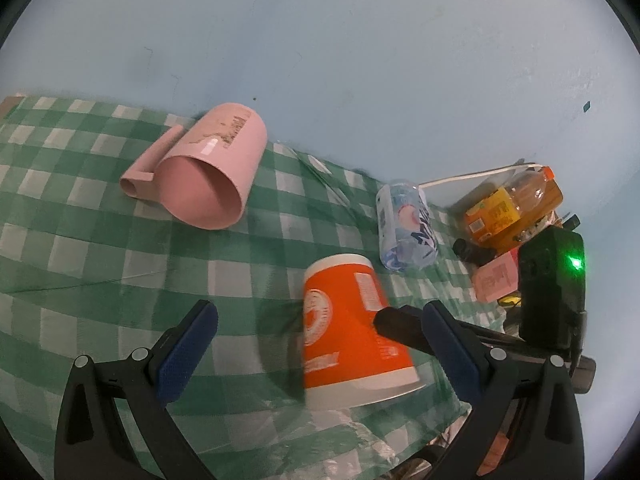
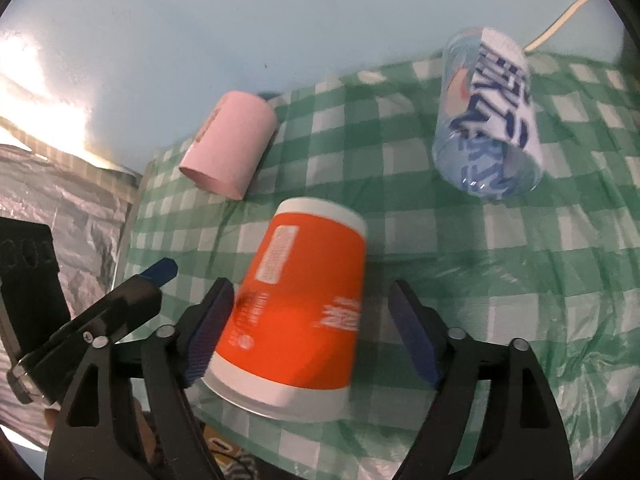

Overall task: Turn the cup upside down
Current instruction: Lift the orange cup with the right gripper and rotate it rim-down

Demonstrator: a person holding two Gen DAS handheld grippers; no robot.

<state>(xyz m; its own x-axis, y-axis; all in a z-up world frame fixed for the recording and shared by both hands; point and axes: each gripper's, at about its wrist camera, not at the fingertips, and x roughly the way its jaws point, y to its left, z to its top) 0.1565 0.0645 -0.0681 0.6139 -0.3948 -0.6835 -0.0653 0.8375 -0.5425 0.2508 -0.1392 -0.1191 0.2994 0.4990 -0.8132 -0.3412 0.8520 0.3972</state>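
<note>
An orange paper cup with white rims stands mouth down on the green checked cloth. It sits between the fingers of my left gripper, which is open and does not touch it. In the right wrist view the cup stands between the spread fingers of my right gripper, leaning near the left pad, with a gap to the right pad. One right finger shows beside the cup in the left wrist view.
A pink mug lies on its side at the back left. A clear blue-labelled cup lies on its side to the right. An orange-capped bottle and clutter sit at the far right. A light blue wall stands behind.
</note>
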